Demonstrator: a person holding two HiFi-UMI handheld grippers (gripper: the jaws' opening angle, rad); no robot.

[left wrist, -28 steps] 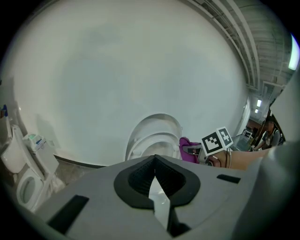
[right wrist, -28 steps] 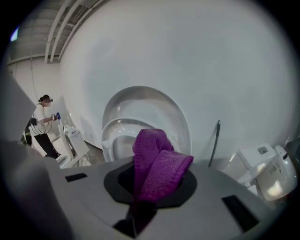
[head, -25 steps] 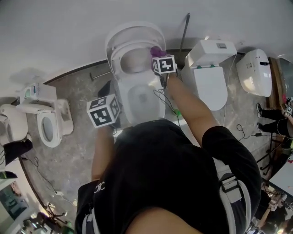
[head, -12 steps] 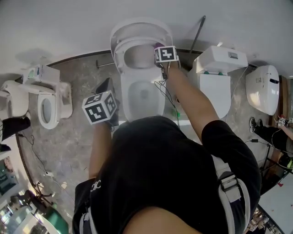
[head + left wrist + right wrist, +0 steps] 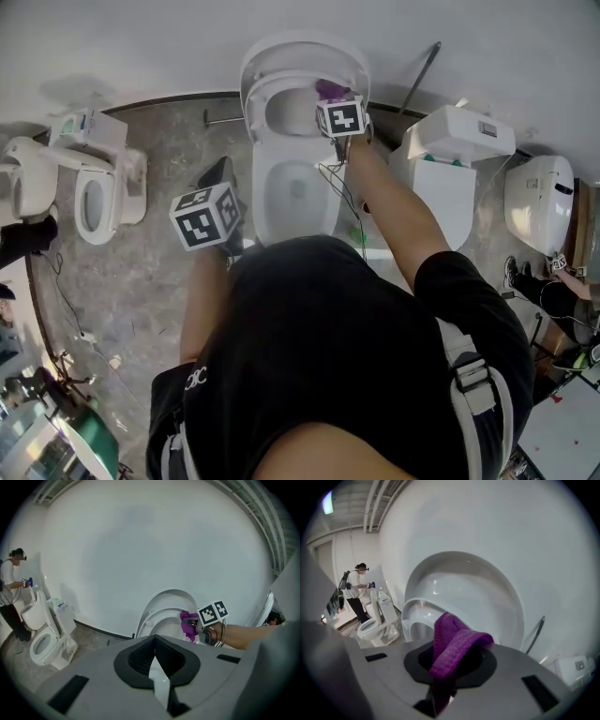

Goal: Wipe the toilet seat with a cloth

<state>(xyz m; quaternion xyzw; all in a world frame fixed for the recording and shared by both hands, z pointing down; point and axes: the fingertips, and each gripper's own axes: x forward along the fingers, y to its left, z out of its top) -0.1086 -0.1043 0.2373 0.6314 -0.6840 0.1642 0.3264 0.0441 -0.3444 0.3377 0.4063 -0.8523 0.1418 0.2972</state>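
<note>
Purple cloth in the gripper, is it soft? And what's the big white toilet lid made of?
The purple cloth looks like soft woven or knitted fabric, matte: a fine ribbed texture shows and it folds limply. The raised toilet lid looks like hard, glossy plastic, though it could be ceramic: smooth white with bright light reflections.

Light's bright, soft and even all round, no harsh glare anywhere. The white wall [image 5: 141, 47] goes pale grey, with a faint soft shadow at the head view's left. The raised toilet lid [image 5: 464, 592] only shows a couple of small glints. Black shirt [image 5: 328, 356] is nearly detail-free. Everything's fisheye: the floor [image 5: 141, 281] edge bows, and both gripper views sit in a circle with black corners. Up close the left gripper [image 5: 155, 658] and right gripper [image 5: 445, 667] look soft, while the purple cloth [image 5: 452, 644] is fairly crisp.
</note>
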